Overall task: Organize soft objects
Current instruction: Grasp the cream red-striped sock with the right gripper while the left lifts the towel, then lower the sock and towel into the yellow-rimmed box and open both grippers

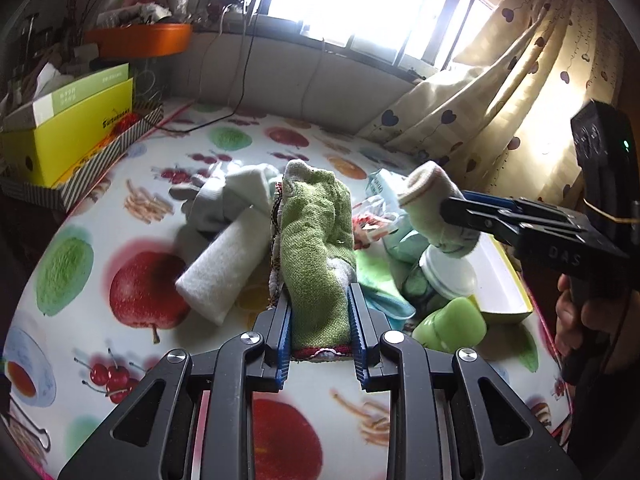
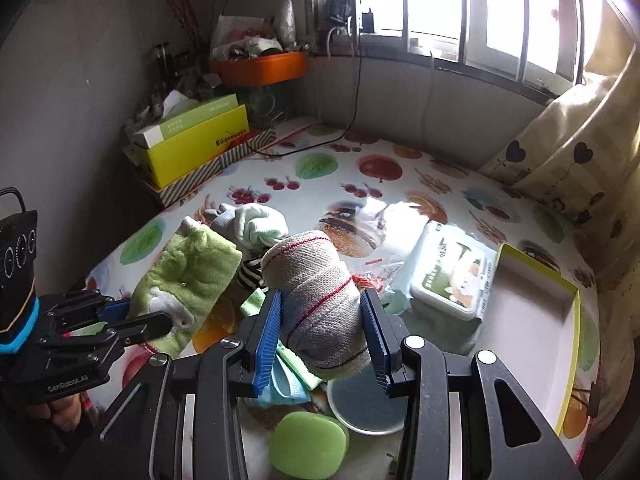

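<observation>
Fruit-print tablecloth (image 1: 132,300) covers the table by a bright window (image 2: 440,0), with a heart-print curtain (image 1: 500,100) on the right and a yellow-green box (image 2: 196,148) at the back left. Left gripper (image 1: 320,320) is clamped on a green terry cloth (image 1: 316,248), fuzzy, with a white patch and red trim at its near edge; the cloth stands up between the blue pads and is lifted off the table. Right gripper (image 2: 324,332) pinches a rolled beige sock (image 2: 320,292), knit, with thin red stripes and a dark band near the cuff; it sits squeezed between both pads, raised above the clutter. Left wrist view shows the same sock (image 1: 432,208) right of the green cloth, apart from it. Below lie a pile of pale socks (image 1: 224,208), a white folded towel (image 1: 224,268), a wet wipes pack (image 2: 452,272), a green soap-like block (image 2: 308,444), a round lid (image 2: 364,404) and an open yellow-rimmed box (image 2: 536,312).
</observation>
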